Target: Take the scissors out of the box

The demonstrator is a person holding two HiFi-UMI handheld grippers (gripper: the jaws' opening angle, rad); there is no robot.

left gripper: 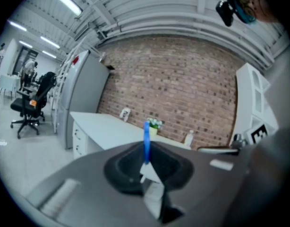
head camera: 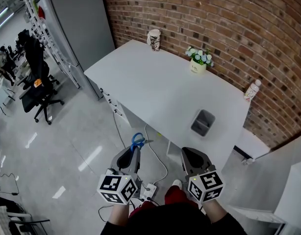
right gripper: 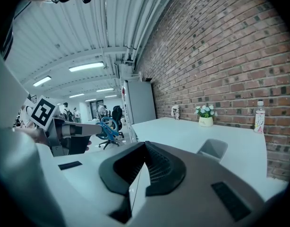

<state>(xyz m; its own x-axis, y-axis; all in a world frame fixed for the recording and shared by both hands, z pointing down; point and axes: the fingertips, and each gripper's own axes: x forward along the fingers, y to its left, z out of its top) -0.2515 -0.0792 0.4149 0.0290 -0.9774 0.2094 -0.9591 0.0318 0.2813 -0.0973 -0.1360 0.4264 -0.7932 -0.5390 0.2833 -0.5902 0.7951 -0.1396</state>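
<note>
In the head view I had both tools drawn back from the long white table (head camera: 155, 82), over the pale floor and short of its near edge. The left gripper (head camera: 133, 153) was clenched on the blue-handled metal scissors (head camera: 137, 142), so they were already clear of the small grey open-topped plastic box (head camera: 203, 122), which stood on the table near its front edge. The scissors lay along the line of the left gripper, blue loops leading out ahead of the jaws and the blades back between them. From those loops the box sat ahead and off to the right, well apart, and plainly nearer the right gripper (head camera: 194, 155) than the left. In the left gripper view the blue handle (left gripper: 146, 138) rose as a thin edge-on strip from the cleft of the pads, which pinched the pale metal beneath it; beyond it I saw the table and the brick wall (left gripper: 183, 89). In the right gripper view the jaws were closed together with nothing between them. The box (right gripper: 213, 149) stood just ahead and to the right of them on the table, and off to the left I could see the other tool holding the scissors (right gripper: 106, 128) level in the air. I judged the removal done. Any set-down fell to the left hand, which would have to reach forward to the table with the loops arriving first.
</note>
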